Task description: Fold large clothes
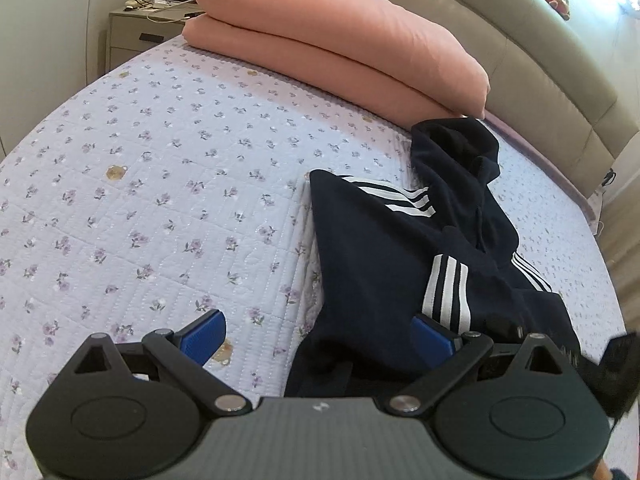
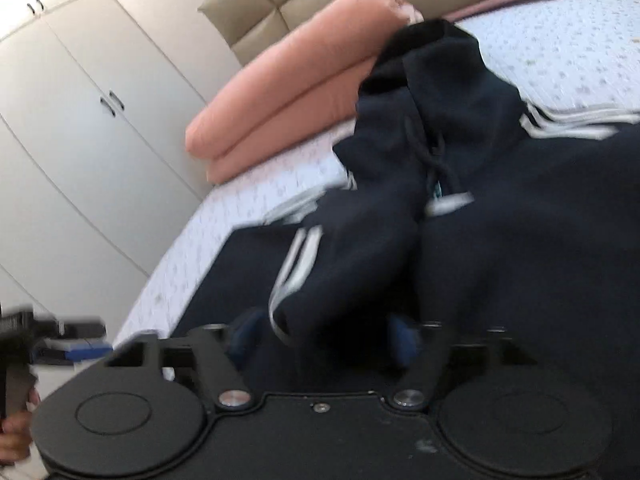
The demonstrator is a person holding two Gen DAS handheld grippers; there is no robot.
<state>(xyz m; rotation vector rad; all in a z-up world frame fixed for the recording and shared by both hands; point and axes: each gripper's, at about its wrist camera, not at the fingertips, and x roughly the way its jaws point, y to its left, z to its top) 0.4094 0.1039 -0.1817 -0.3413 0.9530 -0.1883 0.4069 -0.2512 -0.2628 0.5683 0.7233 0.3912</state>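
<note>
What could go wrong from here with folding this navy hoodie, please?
1. The hoodie lies bunched, sleeves crossed over the body, so a fold now may trap creases.
2. Its hood touches the pink bedding; pulling could drag it.
3. The open right claw straddles a sleeve cuff and might grab extra layers.

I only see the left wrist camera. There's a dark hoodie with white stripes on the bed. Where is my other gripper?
Observer: The right gripper hangs low over the dark hoodie, and its fingers are wide apart.
Operator: Is it holding something?
Observer: It doesn't look like it. A striped sleeve cuff lies between the fingers, but as far as the blur shows they don't pinch it.
Operator: What else can you see on the hoodie?
Observer: A dark drawstring shows at its neck opening.
</note>
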